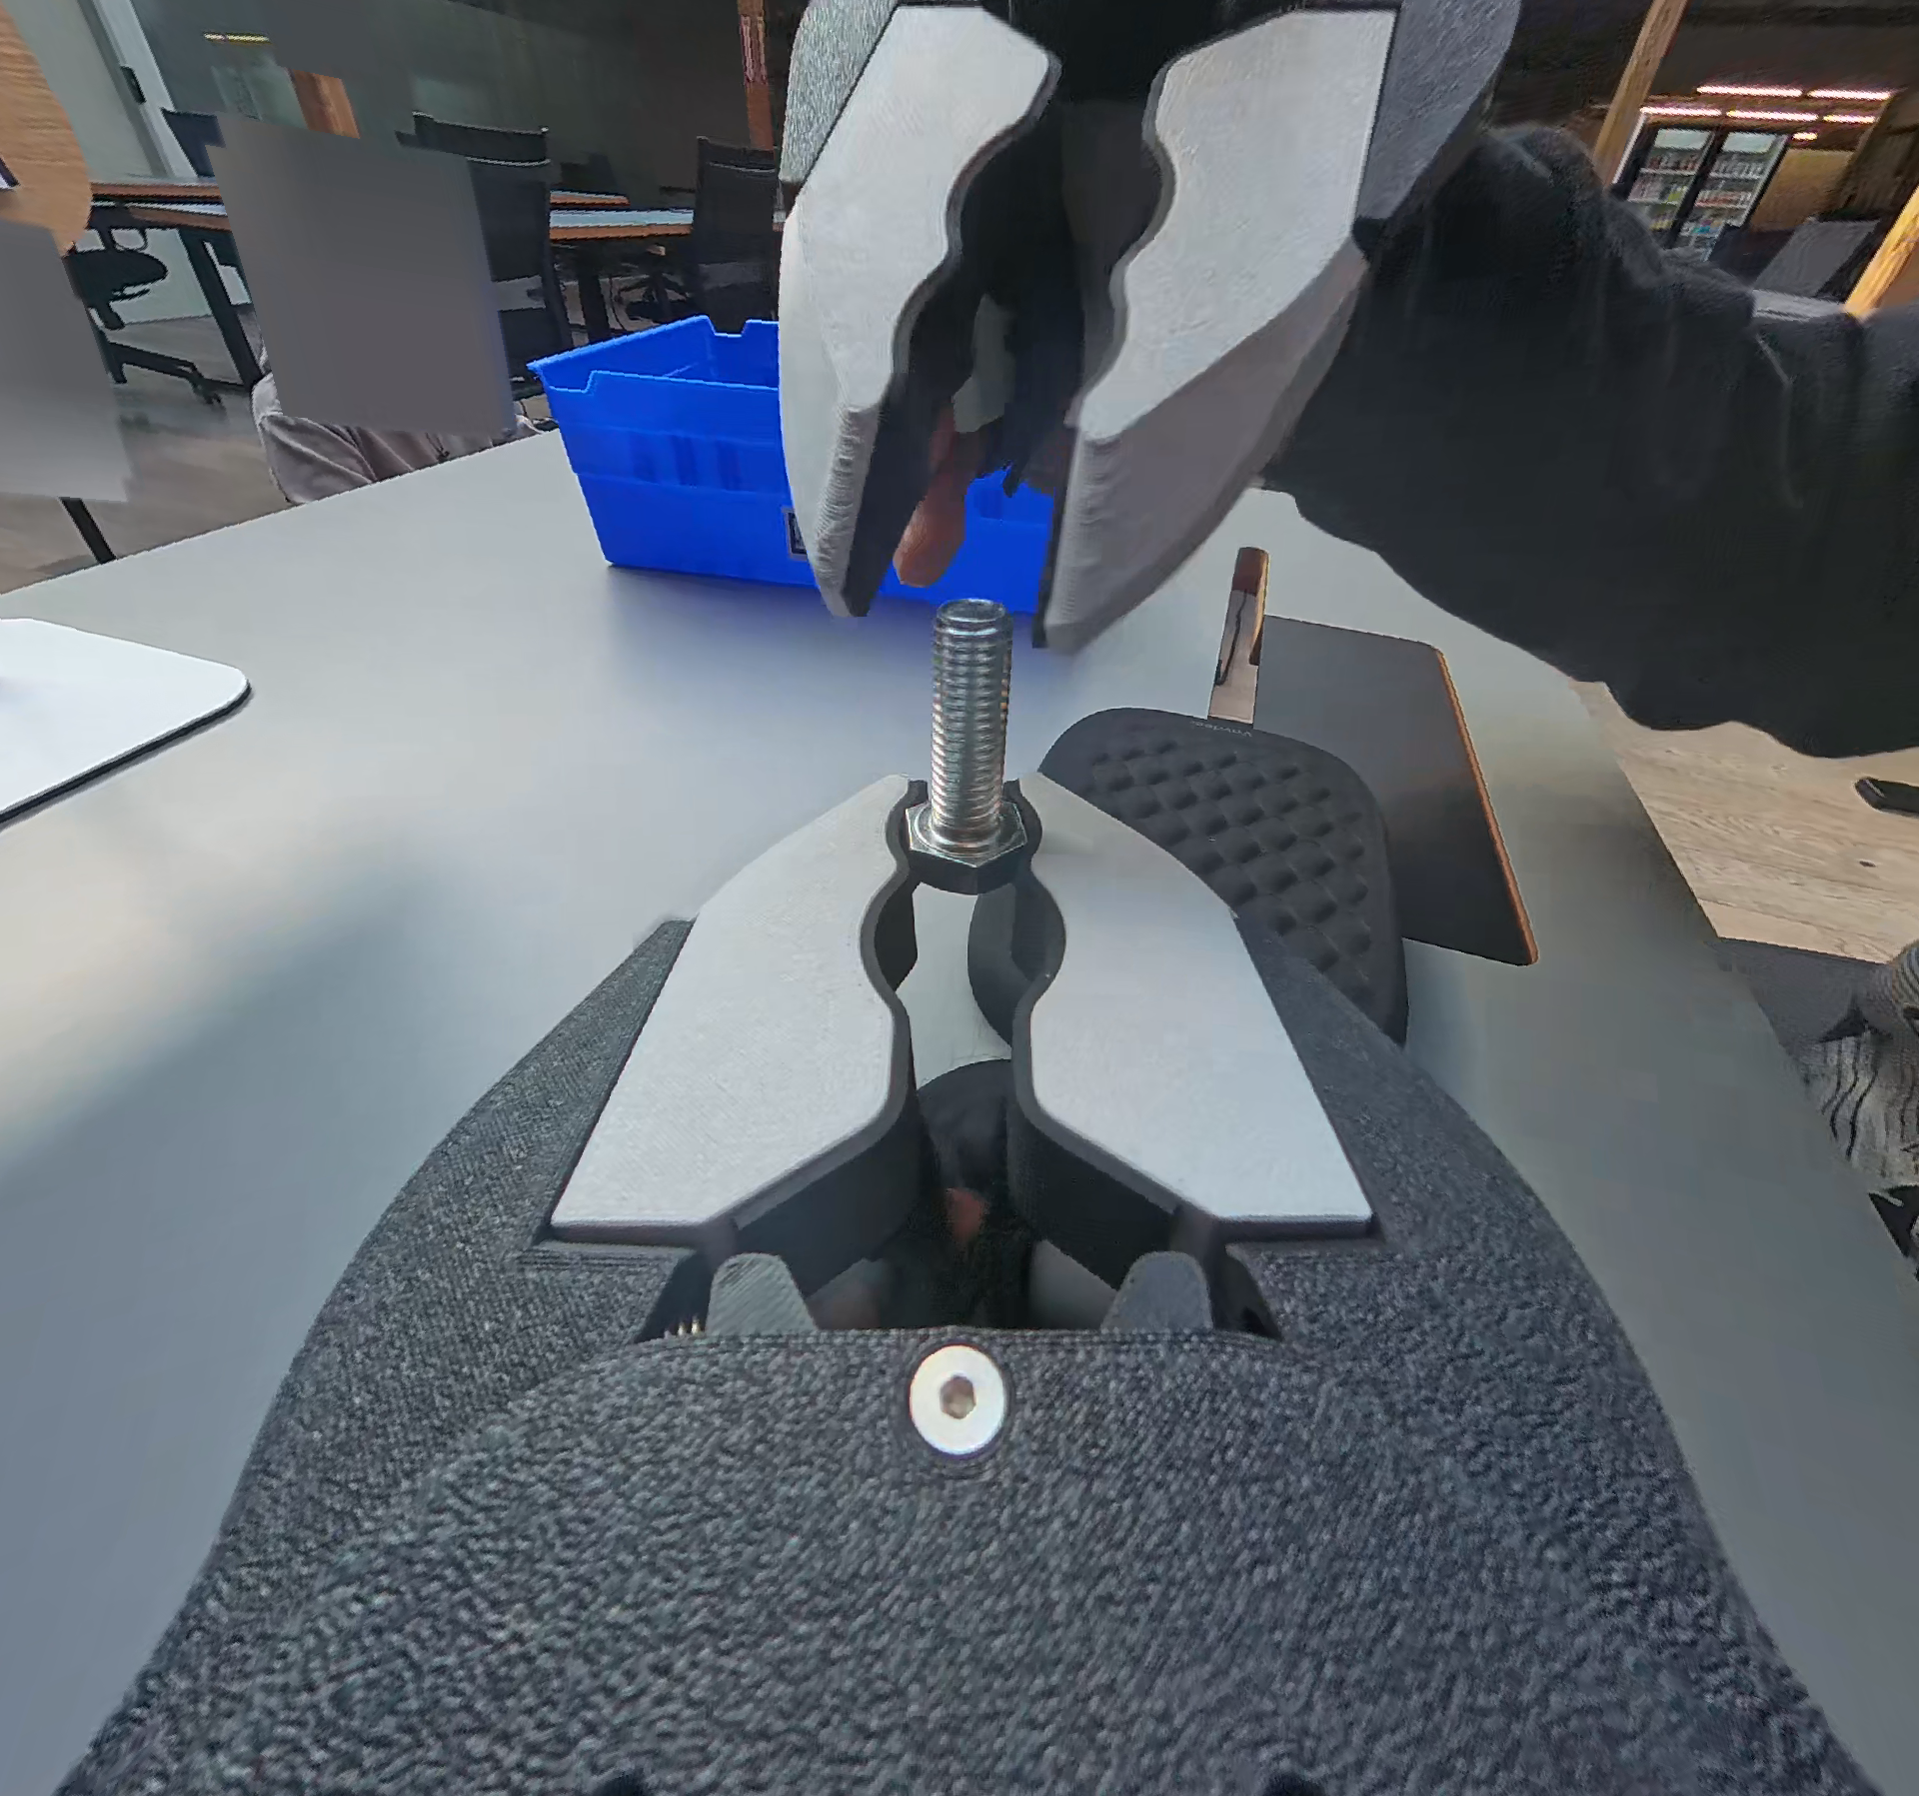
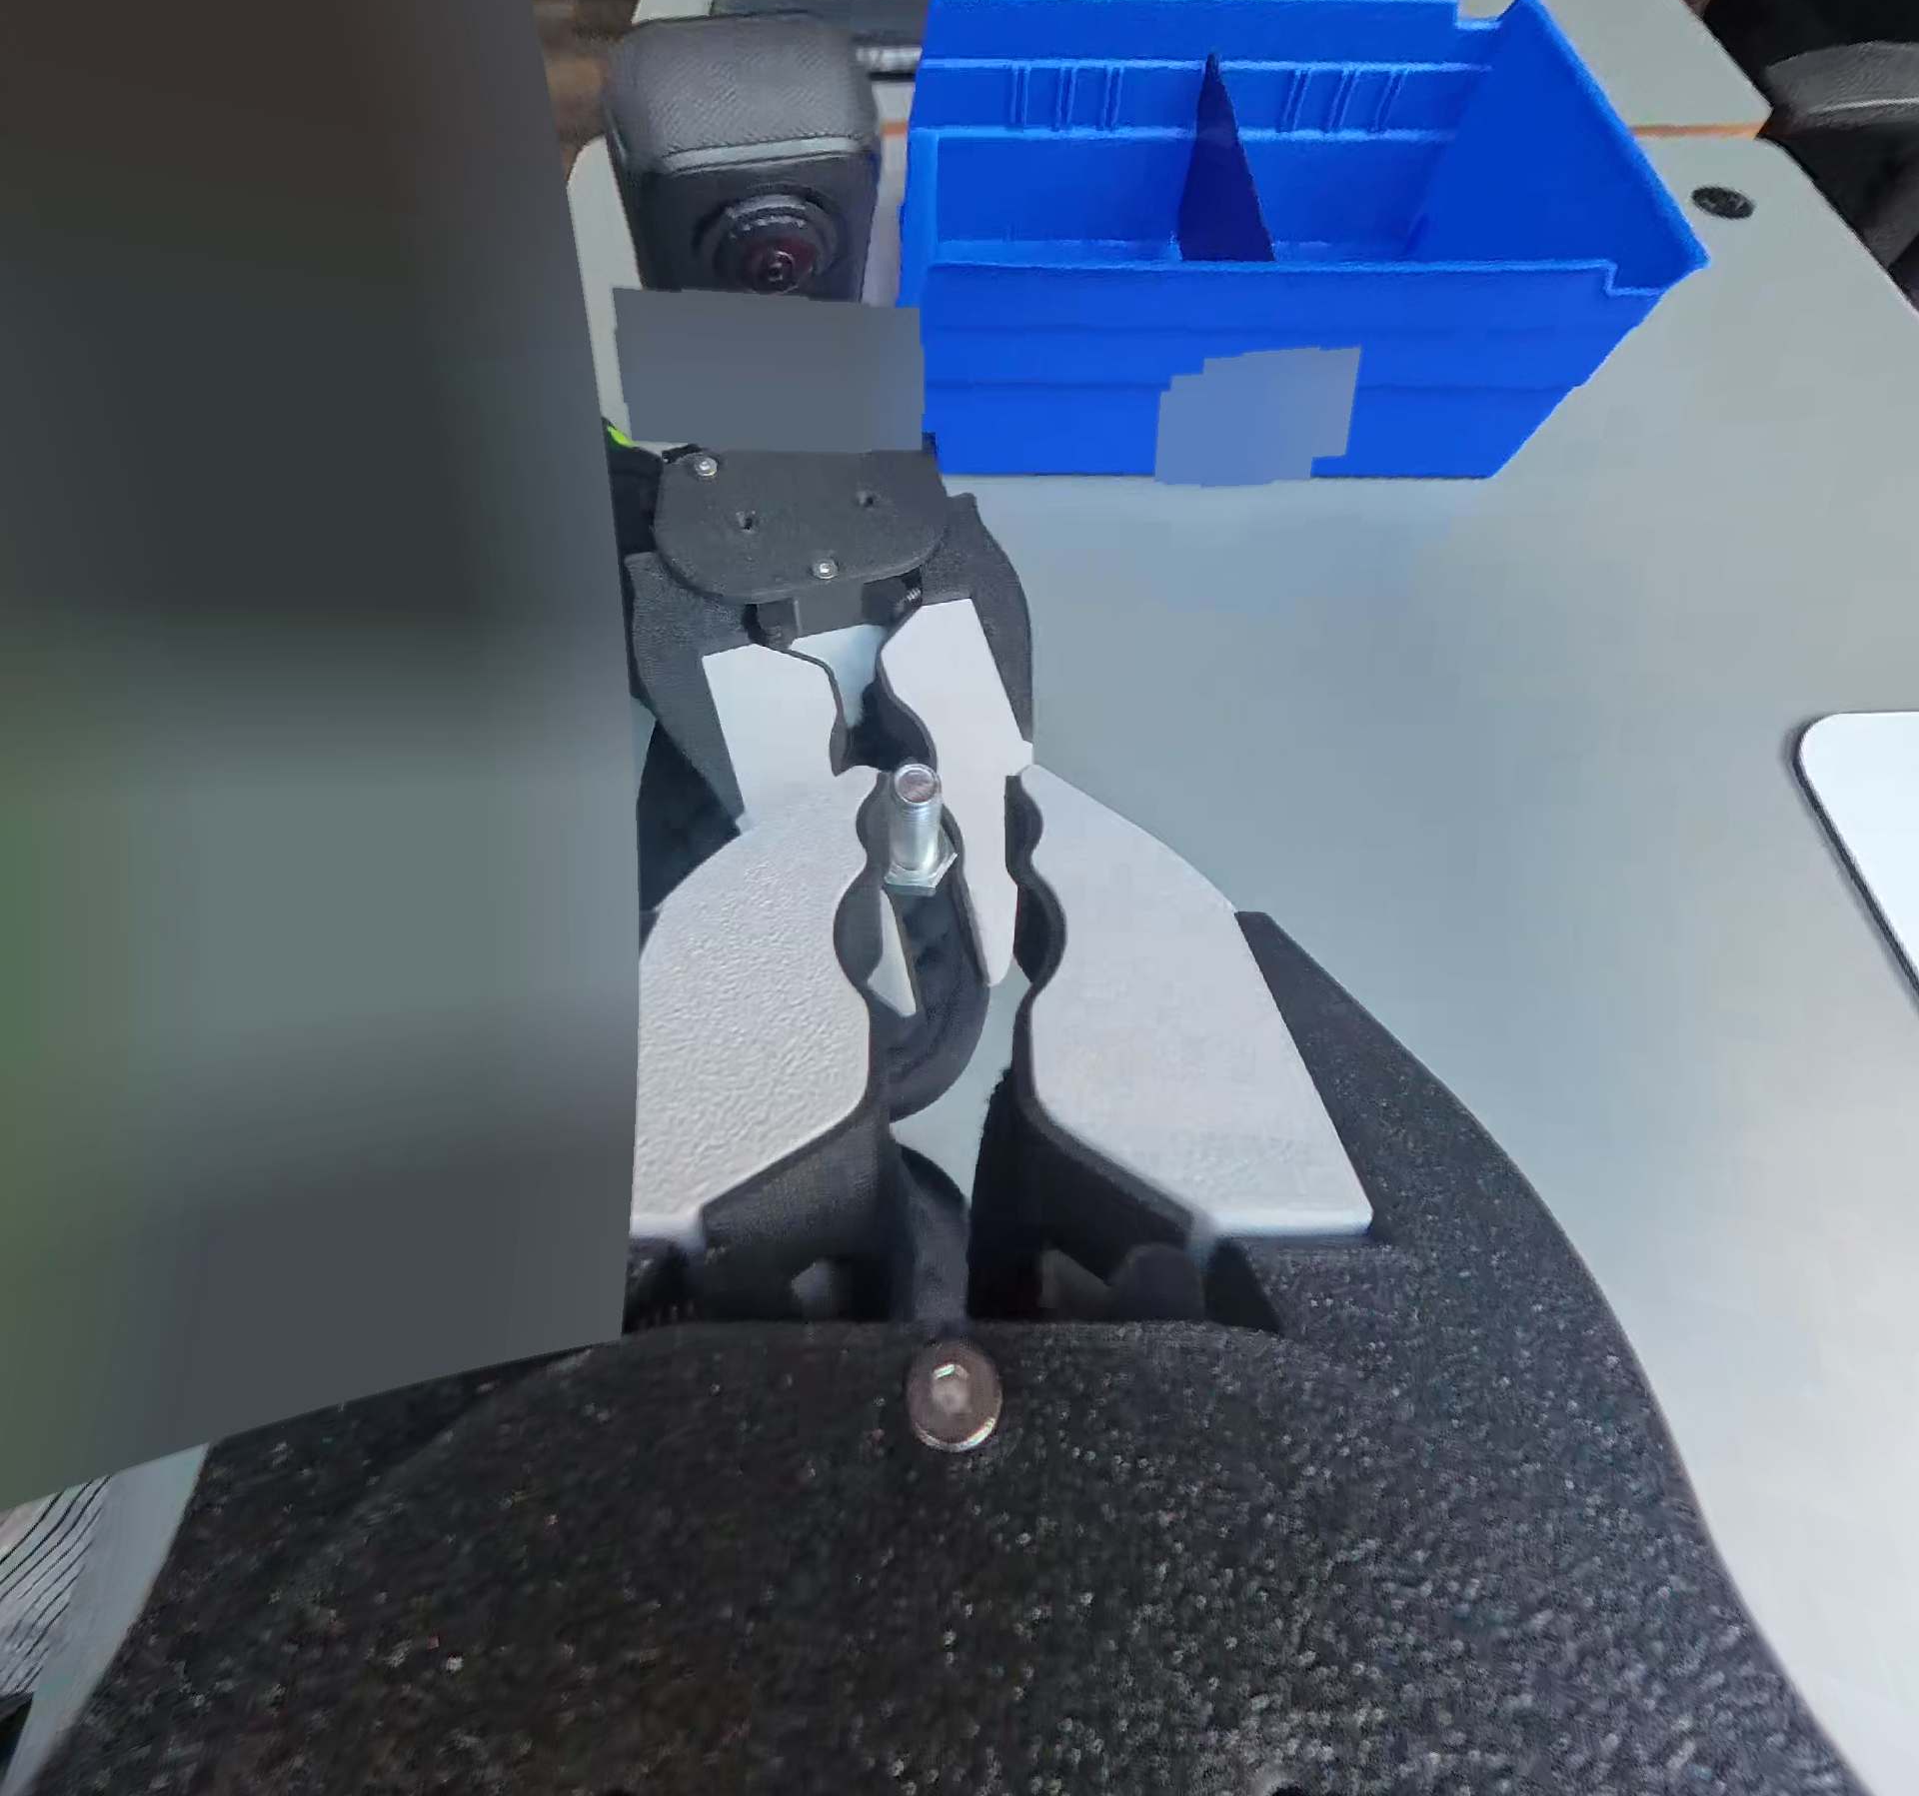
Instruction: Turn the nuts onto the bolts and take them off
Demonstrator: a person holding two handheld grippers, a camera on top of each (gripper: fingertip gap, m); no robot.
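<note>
The left gripper (image 1: 966, 838) pinches the bolt (image 1: 969, 720) at its lower end: the two grey fingers (image 1: 774, 978) close from either side on the dark hexagonal head, and a silver nut (image 1: 968, 827) sits low on the thread, right at the fingertips. The threaded shank stands upright above the fingers, bare from the nut to its flat top.

The right gripper (image 1: 950, 609) hangs above, pointing down at the bolt, held by a hand in a black glove (image 1: 1558, 417). Its fingers are spread with a clear gap between them, and they grip nothing. Their tips flank the space just over the bolt's top, near it but apart from it; the left wrist view shows a sliver of the blue bin between tip and bolt end.

From the right wrist view the bolt (image 2: 914, 827) appears between the right gripper's own spread fingers (image 2: 758, 999), its end facing the camera and the nut (image 2: 919, 876) lower on the thread. The left gripper (image 2: 935, 915) reaches in from the far side.

Behind them on the grey bench (image 1: 436, 729) stands a blue bin (image 2: 1277, 220) with a divider across it. A black perforated pad (image 1: 1246, 812) lies on the bench beside the left gripper, and a white mat (image 1: 93, 697) lies at the bench's edge.
</note>
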